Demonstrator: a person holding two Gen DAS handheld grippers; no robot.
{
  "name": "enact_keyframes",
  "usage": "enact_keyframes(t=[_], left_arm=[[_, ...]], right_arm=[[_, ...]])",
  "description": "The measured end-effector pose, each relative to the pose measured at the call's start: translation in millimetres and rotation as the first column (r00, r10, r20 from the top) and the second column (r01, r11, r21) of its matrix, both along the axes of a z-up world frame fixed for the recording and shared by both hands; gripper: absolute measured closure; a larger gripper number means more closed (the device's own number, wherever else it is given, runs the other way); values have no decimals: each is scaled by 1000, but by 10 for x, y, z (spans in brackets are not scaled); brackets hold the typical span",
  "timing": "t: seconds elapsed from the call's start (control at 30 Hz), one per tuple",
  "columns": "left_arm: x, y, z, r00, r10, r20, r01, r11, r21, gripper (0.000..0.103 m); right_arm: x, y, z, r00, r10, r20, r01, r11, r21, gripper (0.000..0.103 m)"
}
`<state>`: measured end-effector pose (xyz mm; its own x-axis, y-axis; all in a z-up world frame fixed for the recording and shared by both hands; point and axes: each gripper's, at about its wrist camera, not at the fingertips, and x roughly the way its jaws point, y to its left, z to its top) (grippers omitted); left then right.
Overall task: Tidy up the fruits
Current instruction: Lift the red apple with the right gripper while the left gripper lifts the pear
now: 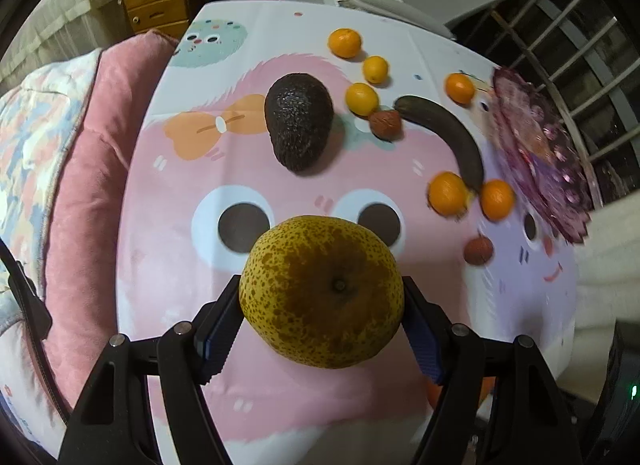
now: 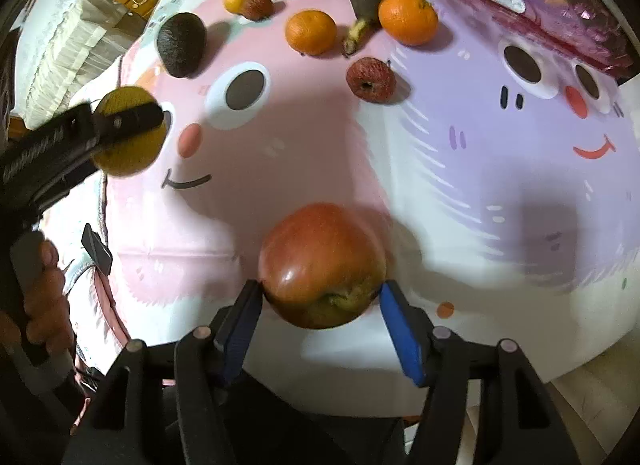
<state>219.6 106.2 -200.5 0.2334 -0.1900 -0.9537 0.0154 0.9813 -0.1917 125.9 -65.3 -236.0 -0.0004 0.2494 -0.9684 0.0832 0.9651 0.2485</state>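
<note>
Both grippers hold fruit clear of the counter [image 2: 480, 225]. Left gripper [image 1: 322, 301] is clamped on a speckled pear [image 1: 322, 291], one pad on each flank, stem end facing the camera; gripping across the widest part probably keeps the round fruit from rolling out. The right wrist view confirms it: the pear [image 2: 128, 131] hangs in that gripper at the left, above the cartoon cloth [image 2: 320, 153]. Right gripper [image 2: 322, 297] has an apple [image 2: 322, 265] between its blue pads: the left pad touches the skin, while the right pad appears a sliver off, so contact on that side is uncertain; I read it as a grip, since the apple's shadow lies apart from it on the cloth. Remaining fruit lies at the far side: an avocado [image 1: 298, 121] far left, a dark banana [image 1: 444, 137] curving to its right, several oranges [image 1: 448, 193] and two small reddish fruits [image 1: 385, 124] around the banana. A purple patterned tray [image 1: 536, 145], partly blurred, sits at the far right edge; judged the likely destination, which would explain why both loads are lifted together. Motion blur limits certainty on fine contact.
</note>
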Motion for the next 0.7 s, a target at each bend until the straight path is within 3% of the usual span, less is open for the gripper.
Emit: enact_keyframes(t=[0.3, 0.53, 0.7], left_arm=[[-331, 169, 335, 999, 13, 42, -11, 1000, -27, 30], [-436, 243, 393, 998, 43, 50, -42, 999, -31, 30], [-422, 282, 440, 994, 91, 60, -89, 996, -24, 30]], right_arm=[[-41, 48, -24, 1000, 14, 10, -14, 999, -35, 42], [25, -148, -22, 1000, 24, 17, -24, 1000, 18, 41], [13, -185, -147, 999, 35, -36, -33, 998, 60, 37]])
